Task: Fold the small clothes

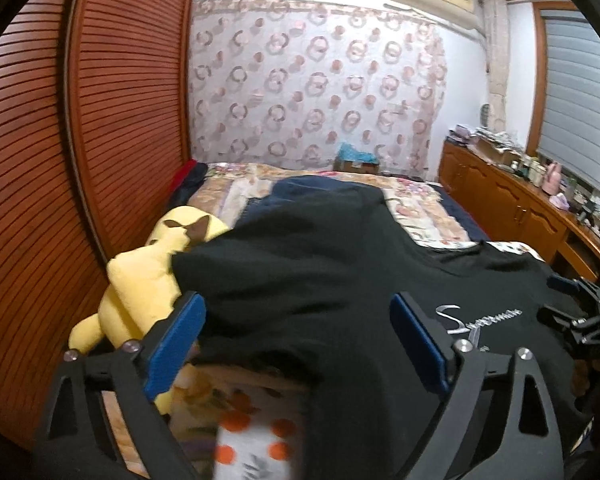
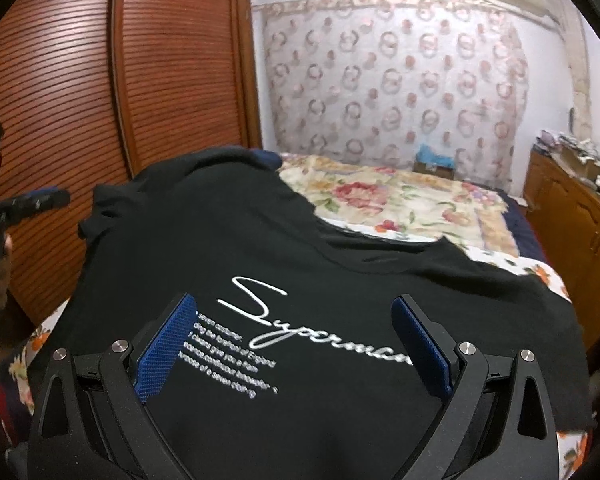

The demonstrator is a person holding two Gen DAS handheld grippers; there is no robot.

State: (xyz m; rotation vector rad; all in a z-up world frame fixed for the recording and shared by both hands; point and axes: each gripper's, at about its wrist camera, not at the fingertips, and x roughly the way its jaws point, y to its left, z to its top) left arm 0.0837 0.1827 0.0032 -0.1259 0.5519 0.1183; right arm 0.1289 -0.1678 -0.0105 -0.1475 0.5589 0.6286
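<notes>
- Lying spread across the flowered bedspread (image 2: 400, 200), print side up: black T-shirt (image 2: 260, 240), its left side humped over a yellow plush toy (image 1: 140, 276).
- Hovering above that T-shirt's left edge, tilted downward: left gripper (image 1: 300, 344), jaws wide apart, cloth under and between them but not pinched.
- Hovering over the white lettering of the T-shirt, also angled down: right gripper (image 2: 296, 344), jaws spread wide, nothing pinched.
- Risking a catch on the plush toy just left of the T-shirt, dragging it into the fold or leaving a lump.
- Risking a grab of only the top layer, or of bedspread along with the T-shirt, since dark cloth hides the edges.
- Risking a crooked fold if the two sides lift unevenly, given wrinkles near the T-shirt's collar.
- Risking cloth slipping free if pinched too near the T-shirt's hem.
</notes>
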